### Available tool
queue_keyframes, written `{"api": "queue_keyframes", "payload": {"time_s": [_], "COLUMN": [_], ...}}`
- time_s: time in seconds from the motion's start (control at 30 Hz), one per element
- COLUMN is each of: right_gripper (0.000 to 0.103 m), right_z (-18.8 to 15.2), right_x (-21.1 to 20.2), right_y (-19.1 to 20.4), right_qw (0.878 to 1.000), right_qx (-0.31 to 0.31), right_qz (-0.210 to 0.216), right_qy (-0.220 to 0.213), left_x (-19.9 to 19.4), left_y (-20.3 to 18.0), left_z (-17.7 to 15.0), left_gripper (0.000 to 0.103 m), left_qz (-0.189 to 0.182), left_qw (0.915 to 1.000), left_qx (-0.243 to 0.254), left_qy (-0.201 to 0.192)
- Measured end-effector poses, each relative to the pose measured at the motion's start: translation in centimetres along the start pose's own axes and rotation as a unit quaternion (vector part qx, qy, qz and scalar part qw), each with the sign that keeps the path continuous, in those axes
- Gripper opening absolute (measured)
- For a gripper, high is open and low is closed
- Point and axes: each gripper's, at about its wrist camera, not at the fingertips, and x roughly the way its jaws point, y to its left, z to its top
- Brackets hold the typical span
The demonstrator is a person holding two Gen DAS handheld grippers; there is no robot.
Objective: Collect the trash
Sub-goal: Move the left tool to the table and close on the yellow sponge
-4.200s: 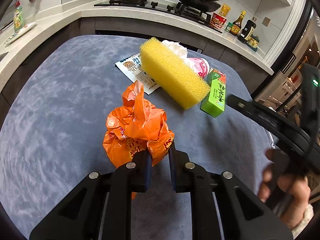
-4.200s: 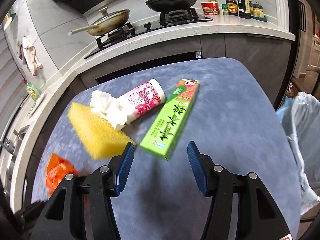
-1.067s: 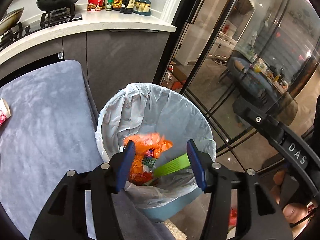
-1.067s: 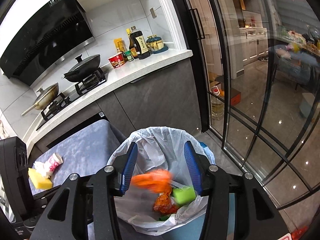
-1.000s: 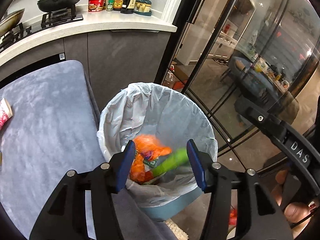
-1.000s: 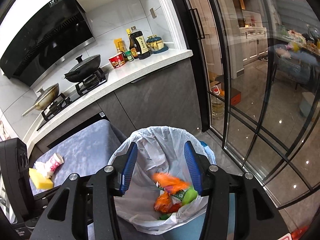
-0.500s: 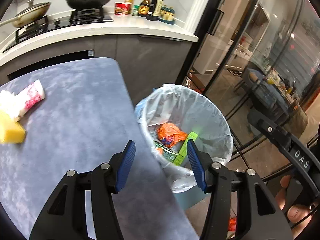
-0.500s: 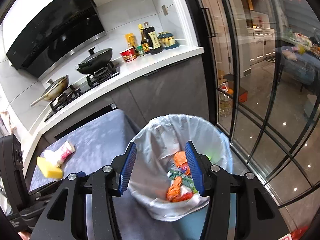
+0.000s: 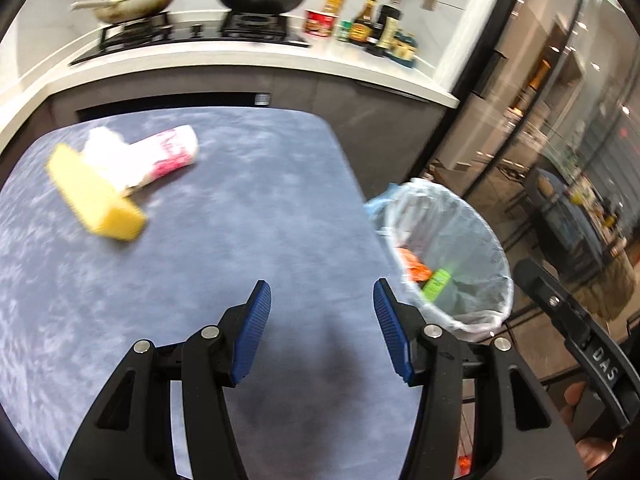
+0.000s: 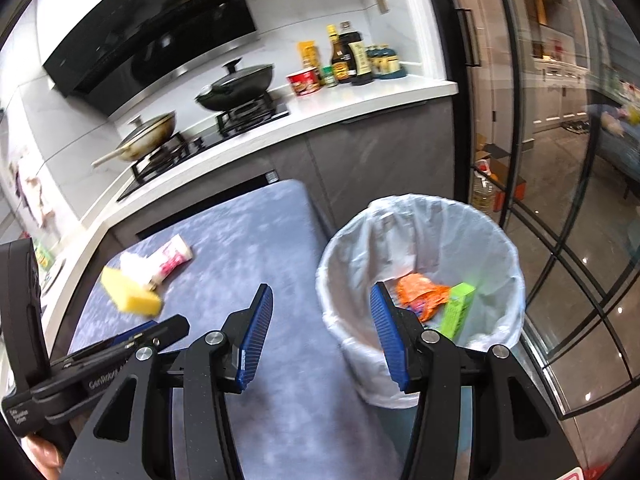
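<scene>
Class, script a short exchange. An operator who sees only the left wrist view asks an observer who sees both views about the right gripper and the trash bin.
Operator: My view cuts off the tool in the other hand. Is it carrying anything?
Observer: No. The right gripper is open, with nothing between its fingers.
Operator: I see only part of the inside of the trash bin. What is in it?
Observer: The orange bag and the green box are there. A small multicoloured wrapper also shows just below the bag.
</scene>
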Motion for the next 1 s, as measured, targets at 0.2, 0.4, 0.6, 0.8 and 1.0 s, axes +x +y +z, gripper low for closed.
{"api": "queue_keyframes", "payload": {"time_s": [0.2,0.4,0.6,0.8,1.0], "right_gripper": [0.05,0.05,0.05,0.05,0.05], "right_z": [-1.1,-2.1,-2.6,-2.6,-2.4], "right_x": [1.2,2.2,3.2,3.9,4.6], "right_y": [3.2,5.7,7.2,7.7,7.7], "right_qw": [1.0,0.998,0.997,0.997,0.997], "right_qx": [-0.017,-0.03,-0.039,-0.041,-0.041], "right_qz": [0.019,0.032,0.038,0.035,0.033], "right_qy": [0.018,0.034,0.046,0.051,0.055], "left_x": [-0.9,-1.7,-0.8,1.3,3.2], "left_y": [5.0,10.0,13.1,15.2,16.5], "left_z": [0.1,0.9,3.0,4.7,5.3], "left_gripper": [0.054,0.065,0.074,0.074,0.071], "left_qz": [0.046,0.088,0.1,0.113,0.123], "left_qw": [0.9979,0.9912,0.986,0.9812,0.9777], "left_qx": [-0.044,-0.096,-0.129,-0.154,-0.17], "left_qy": [-0.008,-0.025,-0.034,-0.028,-0.013]}}
